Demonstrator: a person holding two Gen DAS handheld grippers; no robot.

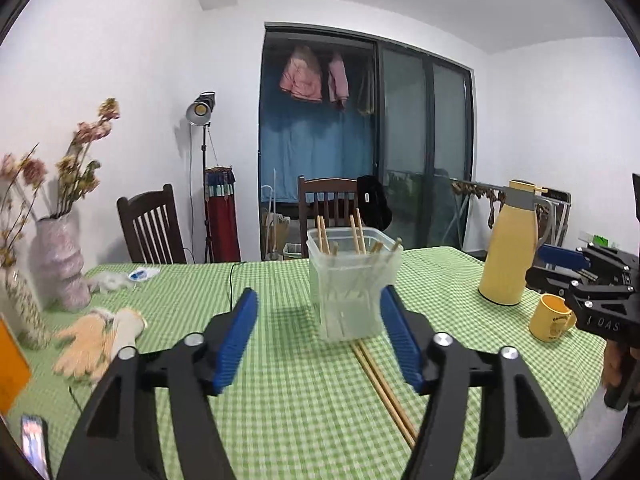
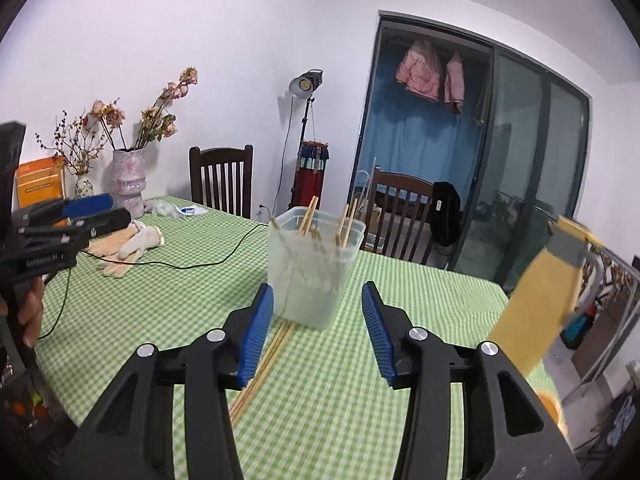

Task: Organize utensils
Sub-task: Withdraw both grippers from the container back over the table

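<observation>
A clear plastic container (image 1: 352, 288) stands on the green checked table (image 1: 280, 392) with several wooden chopsticks upright in it. A pair of chopsticks (image 1: 382, 388) lies flat on the cloth in front of it. My left gripper (image 1: 318, 312) is open and empty, above the table just short of the container. In the right wrist view the container (image 2: 310, 280) and the lying chopsticks (image 2: 264, 364) show too. My right gripper (image 2: 318, 312) is open and empty, the chopsticks under its left finger. Each gripper shows at the edge of the other's view.
A yellow thermos (image 1: 508, 244) and a yellow mug (image 1: 552, 318) stand at the right. Work gloves (image 1: 100, 340), vases with dried flowers (image 1: 60, 260), a black cable (image 2: 160, 264) and a phone (image 1: 34, 440) are at the left. Wooden chairs (image 1: 152, 228) stand behind the table.
</observation>
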